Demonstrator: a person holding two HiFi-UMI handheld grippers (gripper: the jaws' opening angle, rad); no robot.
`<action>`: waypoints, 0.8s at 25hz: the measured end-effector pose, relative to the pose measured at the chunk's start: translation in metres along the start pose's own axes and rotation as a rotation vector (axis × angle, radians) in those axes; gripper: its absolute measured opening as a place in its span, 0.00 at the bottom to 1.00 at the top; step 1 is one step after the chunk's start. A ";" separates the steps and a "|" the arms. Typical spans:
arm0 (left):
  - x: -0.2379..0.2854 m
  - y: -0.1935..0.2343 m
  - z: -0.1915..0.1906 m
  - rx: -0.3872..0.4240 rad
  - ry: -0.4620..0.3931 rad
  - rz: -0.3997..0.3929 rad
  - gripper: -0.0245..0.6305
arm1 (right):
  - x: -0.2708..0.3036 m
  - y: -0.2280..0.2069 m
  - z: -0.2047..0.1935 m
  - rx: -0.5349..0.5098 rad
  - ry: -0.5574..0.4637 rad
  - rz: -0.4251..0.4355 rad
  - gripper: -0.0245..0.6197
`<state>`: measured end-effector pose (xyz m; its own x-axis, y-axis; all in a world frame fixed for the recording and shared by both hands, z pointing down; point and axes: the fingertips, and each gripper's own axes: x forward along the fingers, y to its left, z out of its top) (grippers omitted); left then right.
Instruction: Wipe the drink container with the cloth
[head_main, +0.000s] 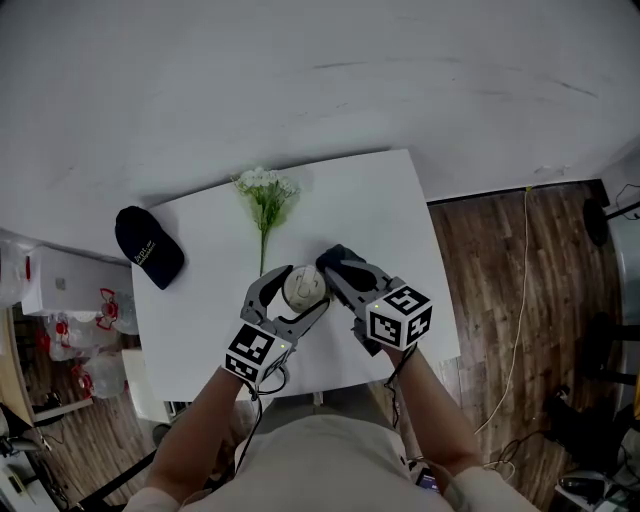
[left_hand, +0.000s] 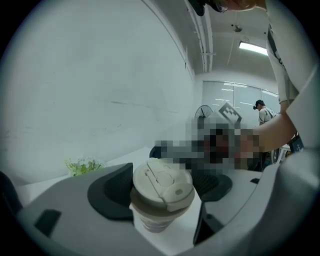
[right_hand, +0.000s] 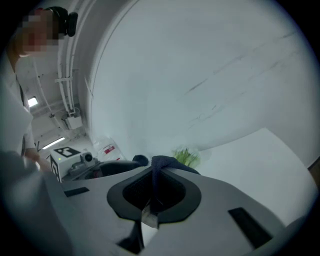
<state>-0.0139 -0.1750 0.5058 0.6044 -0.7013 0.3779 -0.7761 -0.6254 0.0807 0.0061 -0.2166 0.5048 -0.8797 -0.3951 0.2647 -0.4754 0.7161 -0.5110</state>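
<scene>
Head view: drink container (head_main: 304, 287) shows its lid only, the body hidden between the left gripper (head_main: 300, 290) jaws. Left gripper view: container base hidden behind the gripper body. Cloth (right_hand: 159, 175) mostly buried between the right gripper (right_hand: 155, 192) jaws. Cap (head_main: 148, 246) print too small to read.

White table (head_main: 390, 210) stood at frame centre against a pale wall (head_main: 300, 80) that filled the upper frame. Wood-plank floor (head_main: 560, 300) lay at right. In the left gripper view, a ceiling strip light (left_hand: 252, 48) glowed at upper right.
</scene>
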 end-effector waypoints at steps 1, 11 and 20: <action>0.000 0.000 0.000 0.004 -0.004 0.003 0.60 | 0.004 0.001 -0.006 0.016 0.010 0.030 0.10; 0.001 -0.004 -0.001 0.075 -0.010 0.011 0.60 | 0.021 -0.041 -0.080 0.142 0.136 0.004 0.09; 0.001 -0.002 -0.003 0.094 0.008 0.036 0.60 | 0.013 -0.033 -0.157 0.017 0.363 0.072 0.10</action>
<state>-0.0125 -0.1737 0.5083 0.5749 -0.7215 0.3859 -0.7767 -0.6295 -0.0200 0.0086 -0.1552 0.6536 -0.8594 -0.1121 0.4989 -0.4146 0.7238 -0.5515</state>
